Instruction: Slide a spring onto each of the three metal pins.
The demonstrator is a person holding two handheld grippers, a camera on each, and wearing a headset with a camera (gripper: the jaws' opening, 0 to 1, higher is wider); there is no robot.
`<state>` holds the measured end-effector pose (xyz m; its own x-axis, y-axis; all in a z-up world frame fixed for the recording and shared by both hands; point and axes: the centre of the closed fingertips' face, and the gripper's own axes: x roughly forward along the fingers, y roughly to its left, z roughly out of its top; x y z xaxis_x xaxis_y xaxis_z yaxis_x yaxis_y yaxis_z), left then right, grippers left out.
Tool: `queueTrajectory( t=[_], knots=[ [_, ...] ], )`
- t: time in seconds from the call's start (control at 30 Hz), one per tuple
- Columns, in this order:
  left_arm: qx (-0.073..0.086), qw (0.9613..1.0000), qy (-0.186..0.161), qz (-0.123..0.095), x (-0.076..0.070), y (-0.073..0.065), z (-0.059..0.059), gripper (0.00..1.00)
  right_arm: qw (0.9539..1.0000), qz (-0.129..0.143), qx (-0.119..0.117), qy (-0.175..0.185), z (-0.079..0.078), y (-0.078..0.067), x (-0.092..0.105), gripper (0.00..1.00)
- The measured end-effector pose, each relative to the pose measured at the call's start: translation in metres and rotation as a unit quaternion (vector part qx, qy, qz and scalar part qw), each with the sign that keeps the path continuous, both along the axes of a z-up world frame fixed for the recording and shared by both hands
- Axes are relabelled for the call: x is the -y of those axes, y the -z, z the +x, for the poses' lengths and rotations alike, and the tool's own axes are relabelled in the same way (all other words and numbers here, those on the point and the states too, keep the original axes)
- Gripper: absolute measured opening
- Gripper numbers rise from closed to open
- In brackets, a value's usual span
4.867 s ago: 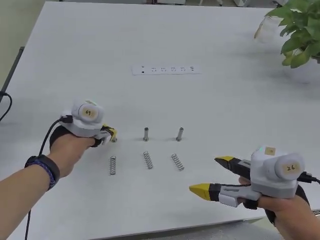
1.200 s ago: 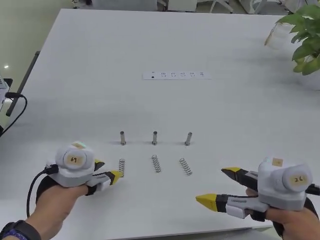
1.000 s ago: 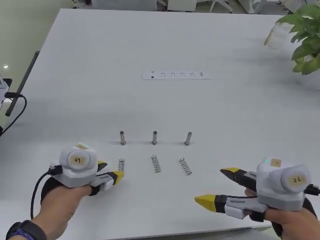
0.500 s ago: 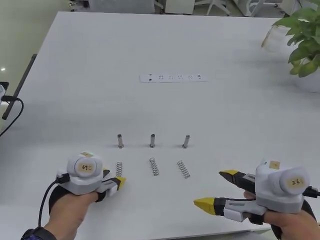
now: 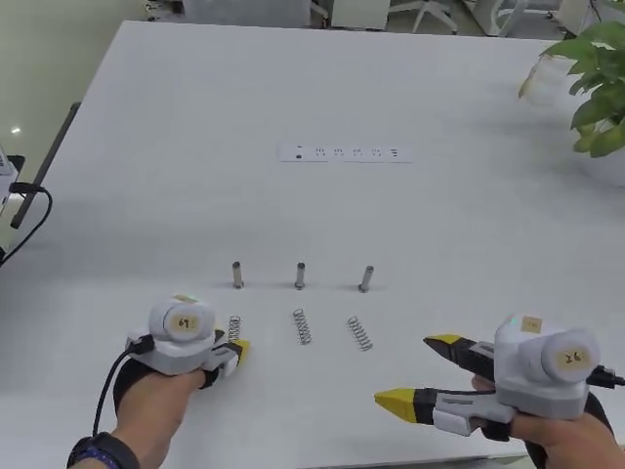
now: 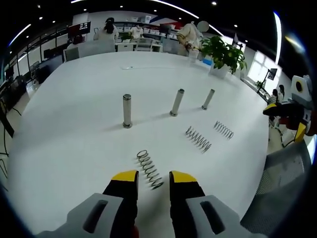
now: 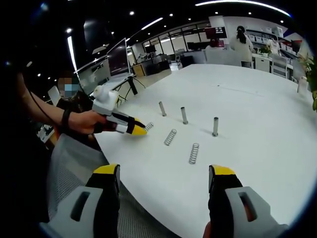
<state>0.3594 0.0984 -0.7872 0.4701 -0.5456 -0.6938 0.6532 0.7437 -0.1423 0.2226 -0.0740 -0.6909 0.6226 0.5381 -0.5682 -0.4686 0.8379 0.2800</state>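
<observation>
Springs, three, loose on the white table point(image 5: 195, 117), one lying in front of each pin.

- Leftmost spring point(image 6: 150, 169): its near end sits between the jaws of the left gripper point(image 6: 153, 177). The jaws are set narrow and straddle it, apparently lined up for a pinch; no grip shows yet.
- Middle spring point(image 6: 198, 139), right spring point(image 6: 224, 130): untouched.
- Left pin point(image 6: 127, 111), middle pin point(image 6: 176, 102), right pin point(image 6: 208, 99): upright, bare.
- Right gripper point(image 7: 164, 171): jaws wide and empty, held near the table edge, probably waiting.

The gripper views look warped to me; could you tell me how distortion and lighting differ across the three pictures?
Left gripper view: fisheye bows the table edge and splays the pins. Head view: straight edges, even soft light. Right gripper view: same bowing, ceiling lights smear into curved streaks.
</observation>
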Motion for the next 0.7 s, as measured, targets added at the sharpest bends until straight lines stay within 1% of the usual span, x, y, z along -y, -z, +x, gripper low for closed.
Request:
queueTrajectory(
  t=[0.1, 0.2, 0.27, 0.37, 0.43, 0.47, 0.5, 0.53, 0.57, 0.6, 0.67, 0.7],
  knots=[
    [0.0, 1.0, -0.005, 0.006, -0.0014, 0.0027, 0.0, 0.17, 1.0, 0.0, -0.001, -0.004, -0.0002, 0.0003, 0.0003, 0.72],
    [0.002, 0.9999, -0.01, 0.006, -0.0017, 0.0021, 0.0009, 0.16, 1.0, -0.001, -0.003, -0.006, 0.0005, 0.0007, 0.001, 0.72],
    [0.005, 0.9999, -0.012, 0.011, -0.003, 0.0026, 0.0024, 0.14, 1.0, -0.001, -0.003, -0.009, 0.0014, 0.0009, 0.001, 0.72],
    [0.004, 0.9998, -0.016, 0.012, -0.004, 0.003, 0.0026, 0.12, 0.9999, -0.001, -0.003, -0.011, 0.0021, 0.0004, -0.0002, 0.72],
    [0.006, 0.9998, -0.016, 0.014, -0.0045, 0.0034, 0.0038, 0.1, 0.9999, -0.001, -0.003, -0.014, 0.0032, 0.0003, -0.0013, 0.72],
    [0.009, 0.9997, -0.017, 0.018, -0.0059, 0.0034, 0.0049, 0.08, 0.9999, -0.002, -0.003, -0.015, 0.0037, 0.0, -0.0021, 0.72],
    [0.014, 0.9994, -0.015, 0.028, -0.0084, 0.0039, 0.0059, 0.03, 0.9999, -0.003, -0.003, -0.016, 0.0042, -0.0002, -0.0024, 0.72],
    [0.015, 0.9994, -0.015, 0.028, -0.0079, 0.0044, 0.0062, 0.03, 0.9999, -0.003, -0.002, -0.016, 0.0046, -0.0005, -0.0026, 0.72],
    [0.011, 0.9994, -0.016, 0.028, -0.0082, 0.0051, 0.0058, 0.03, 0.9999, -0.001, -0.001, -0.016, 0.0055, -0.0015, -0.0029, 0.72],
    [0.005, 0.9997, -0.011, 0.023, -0.0063, 0.0048, 0.0036, 0.03, 0.9999, 0.0, 0.0, -0.015, 0.006, -0.0022, -0.0032, 0.71],
    [0.01, 0.9994, -0.003, 0.033, -0.0076, 0.0046, 0.0032, 0.03, 0.9999, 0.0, 0.001, -0.014, 0.0063, -0.002, -0.0034, 0.71],
    [0.009, 0.9994, -0.003, 0.033, -0.0076, 0.0047, 0.0026, 0.03, 0.9999, 0.0, -0.001, -0.015, 0.0058, -0.0011, -0.0039, 0.71]
  ],
)
